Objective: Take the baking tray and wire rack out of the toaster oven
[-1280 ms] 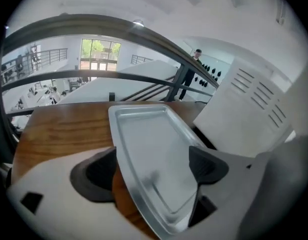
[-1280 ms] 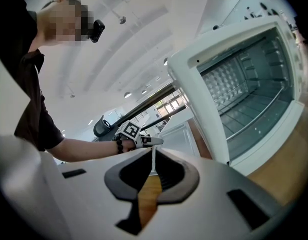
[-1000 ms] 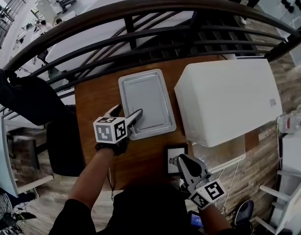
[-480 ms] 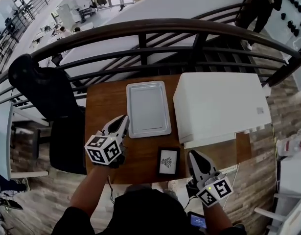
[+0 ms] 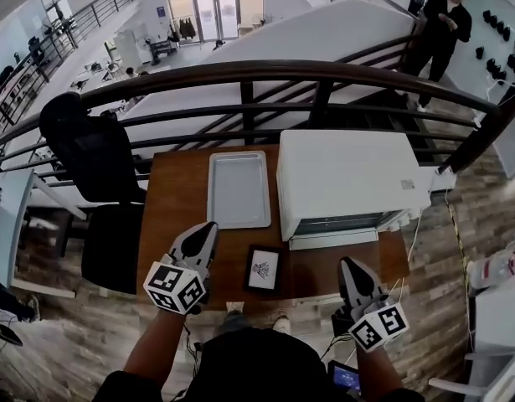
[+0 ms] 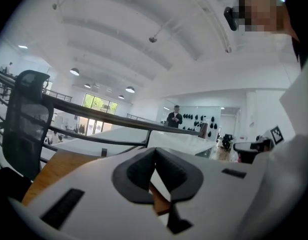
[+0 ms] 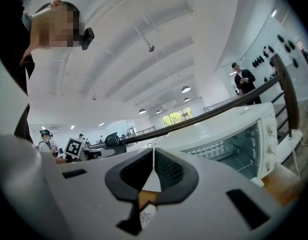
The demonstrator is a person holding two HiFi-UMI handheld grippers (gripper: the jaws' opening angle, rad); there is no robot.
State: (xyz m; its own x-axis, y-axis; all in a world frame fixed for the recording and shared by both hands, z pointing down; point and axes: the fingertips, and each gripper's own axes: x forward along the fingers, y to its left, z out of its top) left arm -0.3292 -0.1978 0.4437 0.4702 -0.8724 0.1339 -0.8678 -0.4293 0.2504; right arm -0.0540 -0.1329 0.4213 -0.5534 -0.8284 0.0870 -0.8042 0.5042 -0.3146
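Hanging over the near edge of the surface (image 5: 169,216), the left tool (image 5: 207,229) and the right tool (image 5: 347,264) each have their jaws pressed together with nothing between them. Just past them lies a small framed card (image 5: 263,269). Farther on, the baking tray (image 5: 238,189) sits flat and bare on the wood, just beside the toaster oven (image 5: 345,174), so that half of the job looks done. The oven's door (image 5: 332,240) hangs open. No wire rack shows anywhere on the surface, and I cannot tell whether it is still inside the cavity. I'd guess it is what remains. Behind runs a dark railing (image 5: 240,74).
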